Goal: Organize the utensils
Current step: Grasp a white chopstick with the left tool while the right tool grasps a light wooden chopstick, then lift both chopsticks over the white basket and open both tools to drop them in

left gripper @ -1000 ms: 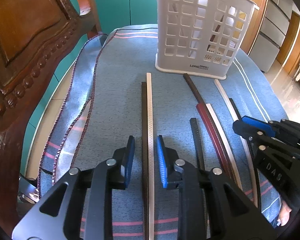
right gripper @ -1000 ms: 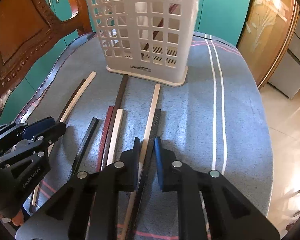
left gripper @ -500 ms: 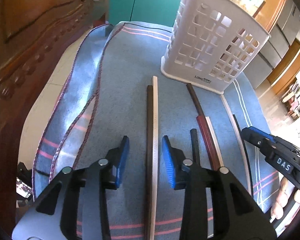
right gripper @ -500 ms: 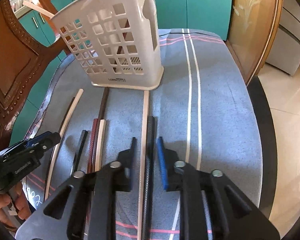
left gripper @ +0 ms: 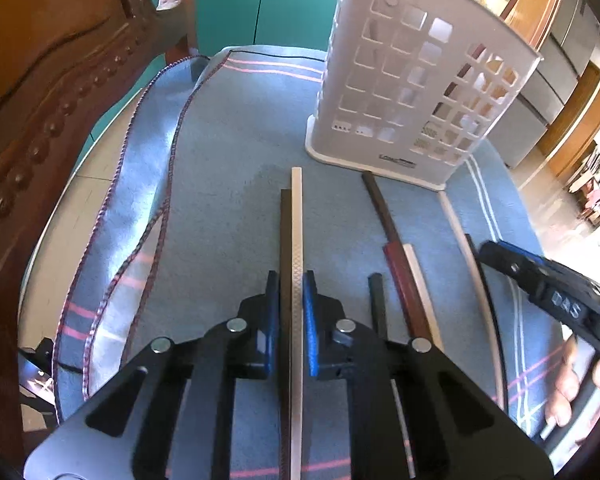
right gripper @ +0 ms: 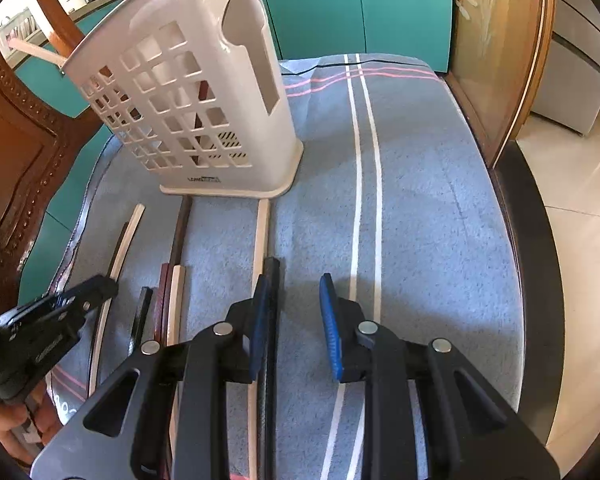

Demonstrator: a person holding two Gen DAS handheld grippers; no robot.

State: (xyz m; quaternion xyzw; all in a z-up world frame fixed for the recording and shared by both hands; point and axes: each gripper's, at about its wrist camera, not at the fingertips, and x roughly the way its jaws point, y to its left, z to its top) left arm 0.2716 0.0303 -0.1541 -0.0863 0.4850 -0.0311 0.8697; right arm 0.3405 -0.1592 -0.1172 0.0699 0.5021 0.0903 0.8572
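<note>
Several long flat sticks lie on a blue striped cloth (left gripper: pixel 228 184) in front of a white perforated utensil basket (left gripper: pixel 416 92). My left gripper (left gripper: pixel 291 300) is shut on a pair of sticks, one dark (left gripper: pixel 285 232) and one cream (left gripper: pixel 297 216). My right gripper (right gripper: pixel 294 300) is open just above the cloth. A black stick (right gripper: pixel 271 280) and a cream stick (right gripper: pixel 261 236) lie by its left finger. The basket (right gripper: pixel 188 112) holds a few sticks.
A carved wooden chair back (left gripper: pixel 48 92) stands at the left. More sticks, dark (left gripper: pixel 380 208), red (left gripper: pixel 400 280), cream (left gripper: pixel 420 284) and black (left gripper: pixel 377 300), lie between the grippers. The table edge (right gripper: pixel 516 208) drops off at the right. Teal cabinets (right gripper: pixel 360 4) stand behind.
My left gripper has closed on the dark and cream stick pair. My right gripper has opened wider and shifted right, so its two sticks now lie at its left finger.
</note>
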